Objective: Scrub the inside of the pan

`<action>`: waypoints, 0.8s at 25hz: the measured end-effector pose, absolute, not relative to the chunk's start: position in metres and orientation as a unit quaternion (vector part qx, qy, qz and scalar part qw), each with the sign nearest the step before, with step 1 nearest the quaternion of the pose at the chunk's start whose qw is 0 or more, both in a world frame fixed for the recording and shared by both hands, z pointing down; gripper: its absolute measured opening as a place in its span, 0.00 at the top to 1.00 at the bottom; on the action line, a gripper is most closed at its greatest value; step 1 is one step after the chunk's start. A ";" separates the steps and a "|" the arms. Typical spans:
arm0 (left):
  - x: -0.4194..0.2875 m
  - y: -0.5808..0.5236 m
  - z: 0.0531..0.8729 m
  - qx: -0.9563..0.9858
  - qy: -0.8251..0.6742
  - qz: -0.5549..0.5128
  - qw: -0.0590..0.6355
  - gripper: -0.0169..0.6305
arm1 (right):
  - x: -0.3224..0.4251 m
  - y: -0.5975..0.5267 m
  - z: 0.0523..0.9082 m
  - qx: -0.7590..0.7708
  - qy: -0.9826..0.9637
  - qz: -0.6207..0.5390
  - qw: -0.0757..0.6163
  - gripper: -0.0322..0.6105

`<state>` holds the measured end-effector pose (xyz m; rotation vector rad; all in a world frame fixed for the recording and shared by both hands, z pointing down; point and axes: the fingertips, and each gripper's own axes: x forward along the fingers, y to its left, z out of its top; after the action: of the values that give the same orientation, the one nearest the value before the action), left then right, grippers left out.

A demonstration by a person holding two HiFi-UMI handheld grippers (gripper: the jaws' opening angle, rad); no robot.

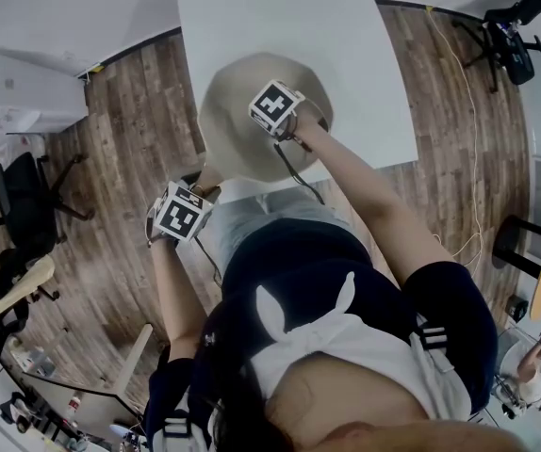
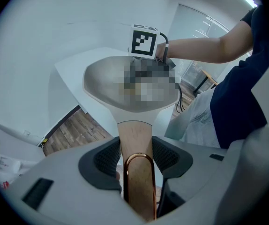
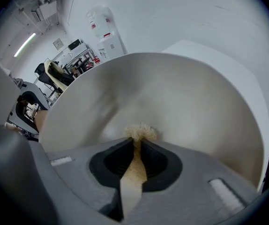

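White table (image 1: 252, 17) on wood-plank floor (image 1: 129, 139). Cream pan (image 1: 228, 121) sits on the table's near edge, its wooden handle (image 2: 134, 132) reaching off the edge toward the person. Left gripper (image 2: 135, 159) points steeply down, jaws clamped on either side of that handle, where a copper hanging loop (image 2: 139, 172) lies. Right gripper (image 3: 137, 146) is over the pan's bowl, jaws nearly together and pinching a thin tan scrubber (image 3: 140, 132). The scrubber's frayed tip is touching the inner surface near the middle.
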<state>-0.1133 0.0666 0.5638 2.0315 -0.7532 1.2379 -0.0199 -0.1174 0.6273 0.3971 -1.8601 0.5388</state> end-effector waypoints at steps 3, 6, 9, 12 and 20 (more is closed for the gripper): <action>-0.113 0.066 0.564 0.774 -0.291 0.469 0.310 0.65 | -0.019 -0.116 0.626 0.165 -0.787 0.235 0.546 0.87; -0.114 0.066 0.568 0.777 -0.300 0.465 0.299 0.65 | -0.019 -0.114 0.625 0.159 -0.789 0.250 0.538 0.84; -0.112 0.064 0.565 0.783 -0.309 0.457 0.286 0.64 | -0.020 -0.111 0.622 0.152 -0.794 0.261 0.528 0.76; -0.112 0.061 0.559 0.791 -0.323 0.443 0.271 0.64 | -0.018 -0.109 0.614 0.156 -0.799 0.260 0.519 0.76; -0.116 0.037 0.502 0.820 -0.402 0.327 0.245 0.64 | -0.022 -0.106 0.559 0.191 -0.850 0.277 0.405 0.76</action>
<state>-0.1163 0.0366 0.5018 2.2377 -1.0983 0.8921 -0.0217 -0.1060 0.5593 0.4810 -2.1463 0.6998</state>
